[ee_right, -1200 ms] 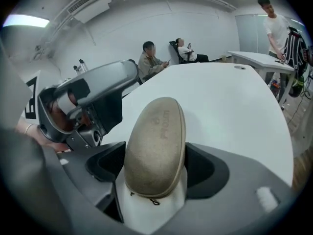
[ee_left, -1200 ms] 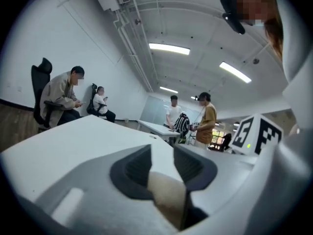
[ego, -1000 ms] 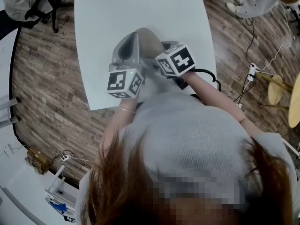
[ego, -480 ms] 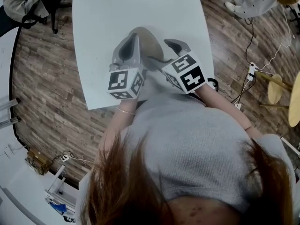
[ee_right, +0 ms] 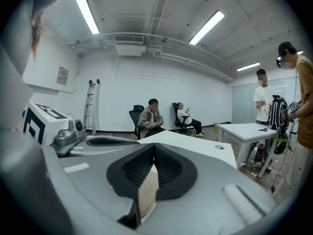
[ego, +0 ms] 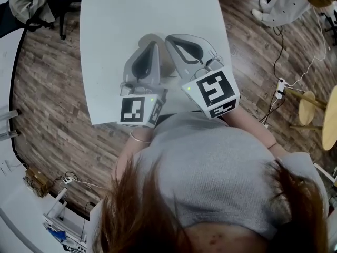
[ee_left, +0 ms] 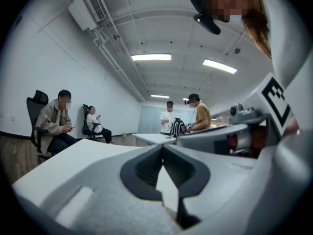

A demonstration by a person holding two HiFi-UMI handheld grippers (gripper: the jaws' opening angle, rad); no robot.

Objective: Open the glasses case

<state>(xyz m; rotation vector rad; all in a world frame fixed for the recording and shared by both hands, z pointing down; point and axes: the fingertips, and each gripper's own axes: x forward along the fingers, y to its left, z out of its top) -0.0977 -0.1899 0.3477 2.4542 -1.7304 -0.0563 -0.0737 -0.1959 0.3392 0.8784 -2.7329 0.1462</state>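
Both grippers hang above the near part of the white table [ego: 121, 15] and point away from me. My left gripper [ego: 150, 45] is shut and empty, and only white table shows past its tips [ee_left: 163, 148]. My right gripper [ego: 170, 39] is also shut, its pads meeting at the tips [ee_right: 154, 146]. A beige surface shows through the slit below them. In the head view a grey-beige patch [ego: 165, 62] lies between the two grippers. It may be the glasses case, but it is mostly hidden. Each gripper view shows the other gripper at its side [ee_left: 230, 136] [ee_right: 73, 133].
The table's near edge runs just below the marker cubes, with wood floor [ego: 52, 88] around it. Cables and round stools [ego: 310, 101] lie at the right. Across the room are seated people [ee_right: 151, 114], a ladder [ee_right: 90, 104], a second table [ee_right: 254, 129] and people standing by it.
Both grippers have risen toward the head camera, the right one more, swinging to the right. The beige rounded thing that showed between them is now mostly covered.
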